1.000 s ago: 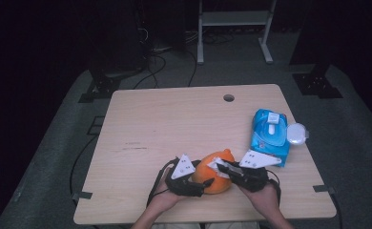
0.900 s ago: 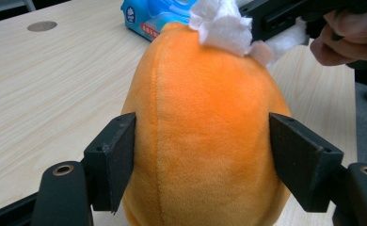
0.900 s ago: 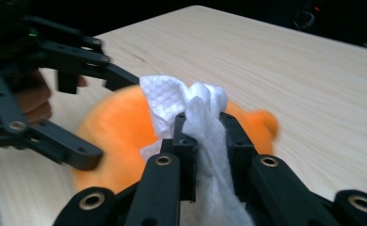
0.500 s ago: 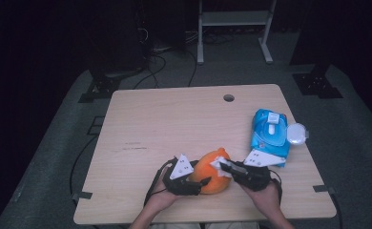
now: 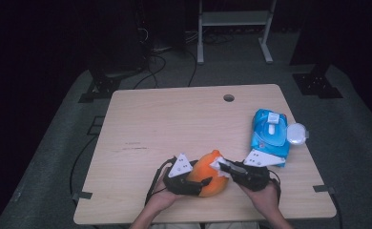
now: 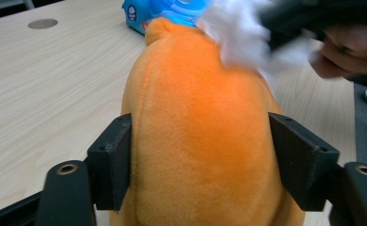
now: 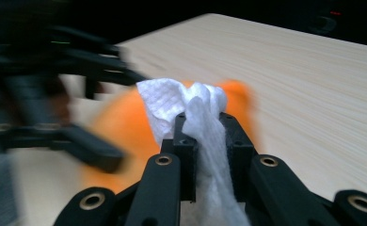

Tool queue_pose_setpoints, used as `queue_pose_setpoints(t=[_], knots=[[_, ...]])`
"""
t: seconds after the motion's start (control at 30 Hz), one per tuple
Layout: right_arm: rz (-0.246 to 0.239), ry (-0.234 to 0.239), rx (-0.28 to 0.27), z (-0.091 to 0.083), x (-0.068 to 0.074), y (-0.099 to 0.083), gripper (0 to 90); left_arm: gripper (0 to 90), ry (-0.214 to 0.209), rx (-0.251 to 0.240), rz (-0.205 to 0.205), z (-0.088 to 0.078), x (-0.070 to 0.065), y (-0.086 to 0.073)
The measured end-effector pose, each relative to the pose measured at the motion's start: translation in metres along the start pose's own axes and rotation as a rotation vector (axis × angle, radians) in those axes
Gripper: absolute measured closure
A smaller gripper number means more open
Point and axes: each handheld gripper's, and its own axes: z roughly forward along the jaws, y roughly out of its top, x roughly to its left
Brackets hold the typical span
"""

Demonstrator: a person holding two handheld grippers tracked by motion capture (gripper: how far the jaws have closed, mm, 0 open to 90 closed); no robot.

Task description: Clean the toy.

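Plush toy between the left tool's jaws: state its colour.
Orange plush toy; the left gripper view shows it best.

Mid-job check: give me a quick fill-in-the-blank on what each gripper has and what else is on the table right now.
1. The left gripper is clamped on the sides of an ____ plush toy.
2. The right gripper pinches a crumpled ____ wipe against that toy.
3. The wipes pack beyond the right hand is ____ in colour.
4. The round hole in the table lies near its ____ edge.

Missing words: orange; white; blue; far
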Motion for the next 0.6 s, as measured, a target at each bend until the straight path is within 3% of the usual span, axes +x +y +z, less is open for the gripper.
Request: queue_pose_setpoints(t=[0.07,0.13,0.23,0.33,0.4,0.53,0.6], knots=[[0.051,-0.041,0.013,-0.001,-0.014,-0.007,78.5,29.4,-0.003,-0.004,-0.007,0.0,0.001,0.0],[0.063,-0.034,0.014,-0.001,-0.016,-0.01,78.5,28.8,0.0,-0.006,-0.019,0.0,0.003,-0.001],[0.03,0.003,-0.004,0.001,-0.003,-0.006,78.5,27.5,-0.001,-0.012,-0.044,-0.002,0.007,-0.004],[-0.011,0.077,-0.026,0.002,0.013,0.0,78.5,27.5,-0.006,-0.019,-0.055,-0.002,0.009,-0.006],[-0.033,0.064,-0.014,0.003,0.016,0.0,78.4,27.6,-0.001,-0.016,-0.049,-0.002,0.008,-0.005],[0.065,0.017,0.008,0.002,-0.009,-0.009,78.4,27.9,0.001,-0.014,-0.034,-0.002,0.005,-0.004],[0.148,0.042,0.026,0.002,-0.022,-0.015,78.3,27.9,0.001,-0.013,-0.019,-0.001,0.003,-0.003]])
